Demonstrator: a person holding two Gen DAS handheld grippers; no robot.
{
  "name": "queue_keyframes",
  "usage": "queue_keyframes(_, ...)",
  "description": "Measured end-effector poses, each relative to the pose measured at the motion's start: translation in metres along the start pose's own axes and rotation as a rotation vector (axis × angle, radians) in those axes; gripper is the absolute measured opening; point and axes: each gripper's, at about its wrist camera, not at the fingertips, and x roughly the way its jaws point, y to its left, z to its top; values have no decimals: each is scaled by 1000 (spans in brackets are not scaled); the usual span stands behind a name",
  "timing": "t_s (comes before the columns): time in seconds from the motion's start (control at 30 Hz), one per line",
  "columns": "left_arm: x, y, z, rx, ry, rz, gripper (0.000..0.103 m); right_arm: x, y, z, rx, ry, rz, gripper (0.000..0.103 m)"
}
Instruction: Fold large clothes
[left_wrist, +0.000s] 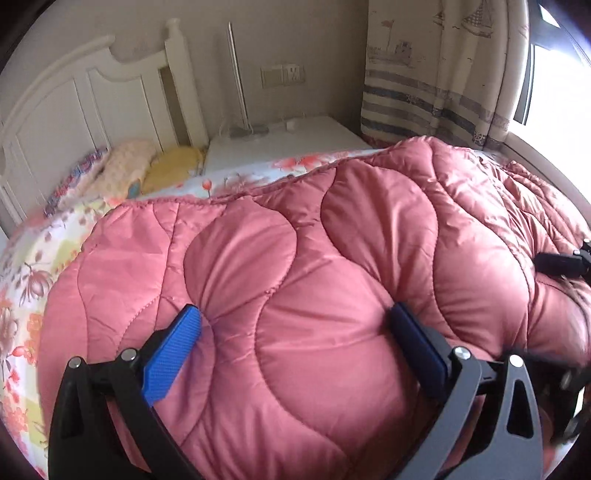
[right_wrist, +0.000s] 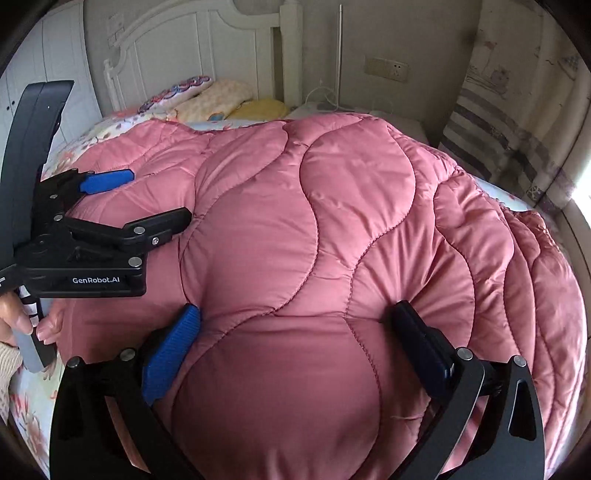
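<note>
The pink quilted coat (right_wrist: 332, 229) lies spread over the floral bed sheet (left_wrist: 33, 258); the left gripper (left_wrist: 295, 350) stands wide, both pads pressed into the coat's padding; beside it, the right gripper (right_wrist: 295, 347) stands equally wide, seemingly bunching a bulge of coat between its pads.

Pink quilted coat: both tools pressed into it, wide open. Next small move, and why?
Probably close both tools on the padding. The left tool and right tool each straddle a bulge of the pink quilted coat on the bed, fingers spread with fabric between them, so neither has a hold yet.
</note>
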Motion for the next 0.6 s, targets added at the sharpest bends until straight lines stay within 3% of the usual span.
queue_keyframes(0.13, -34, 47, 3, -100, -95, 40, 101, -36, -28, 1, 59, -56, -52, 98)
queue_keyframes(0.27, -7, 101, -14, -183, -7, 129, 101, -48, -93, -21, 180, -67, -150, 98)
queue_keyframes(0.3, 1, 114, -22, -233, -5, 57, 101, -42, -109, -30, 218, -52, -159, 98)
queue_keyframes(0.33, 3, 122, -26, -282, -5, 0, 101, -37, -119, -38, 246, -49, -137, 99)
queue_keyframes(0.4, 3, 128, -27, -321, -4, -3, 101, -26, -142, -55, 349, -46, -12, 99)
queue_keyframes(0.5, 2, 117, -28, -290, -19, 61, 101, -26, -144, -57, 375, -37, -32, 99)
queue_keyframes(0.6, 2, 118, -29, -302, -13, 38, 101, -25, -145, -57, 379, -40, -30, 99)
